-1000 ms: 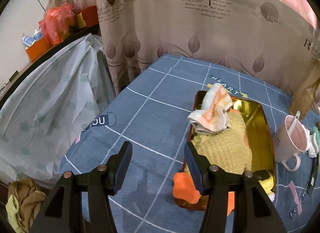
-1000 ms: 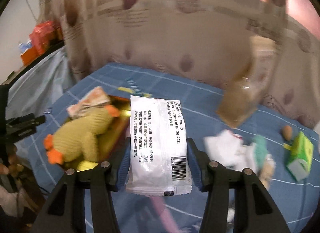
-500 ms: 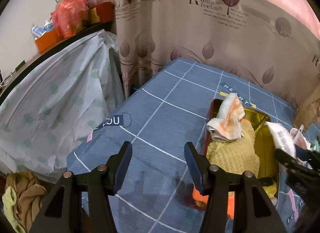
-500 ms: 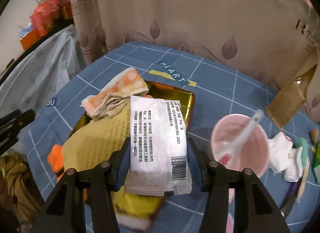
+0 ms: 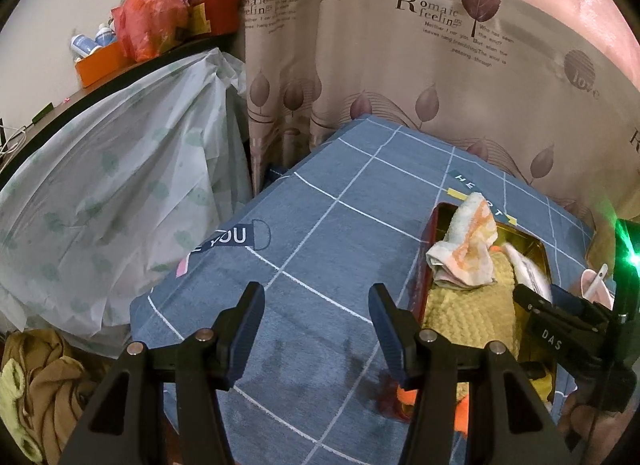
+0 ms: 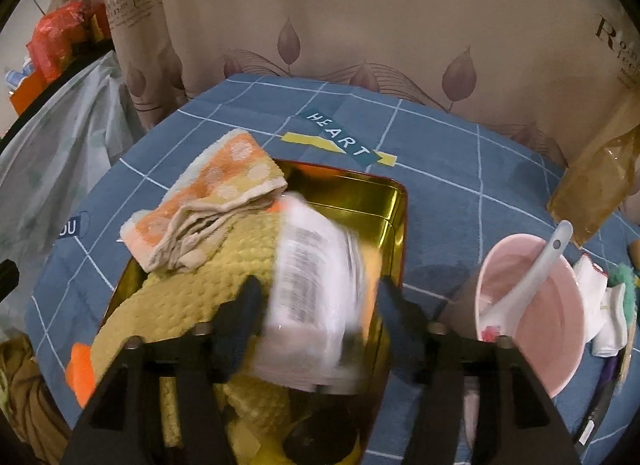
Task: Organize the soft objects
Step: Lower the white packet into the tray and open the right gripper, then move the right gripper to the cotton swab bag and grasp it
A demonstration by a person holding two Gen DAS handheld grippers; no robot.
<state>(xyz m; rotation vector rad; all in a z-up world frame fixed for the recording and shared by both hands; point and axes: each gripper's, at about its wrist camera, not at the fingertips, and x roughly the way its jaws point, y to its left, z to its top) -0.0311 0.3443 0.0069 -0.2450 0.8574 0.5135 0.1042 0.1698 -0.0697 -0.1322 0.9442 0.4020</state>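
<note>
A gold metal tray (image 6: 352,191) is sitting on a desk (image 6: 440,193) covered in blue checked cloth, and it is serving as the collecting place for soft items. Inside it a yellow knitted plush toy (image 6: 192,297) with orange feet is lying lengthwise, and a folded orange-and-yellow dotted washcloth (image 6: 208,201) is resting across its far end, half draped over the tray's rim. The right gripper (image 6: 318,297) is hovering low over the tray, its fingers spread to either side of a white sealed packet (image 6: 316,301) printed with black text; the packet is blurred and tilted, lying on the toy, so it appears to be dropping rather than pinched, though that is a judgement. The left gripper (image 5: 316,321) is waiting over bare cloth just beside the tray, fingers spread wide and carrying nothing, probably kept clear so the right side can work. A pink mug (image 6: 532,305) holding a white spoon (image 6: 528,269) is standing near the tray's right side, and white socks (image 6: 608,313) are lying beyond it, likely awaiting sorting.
</note>
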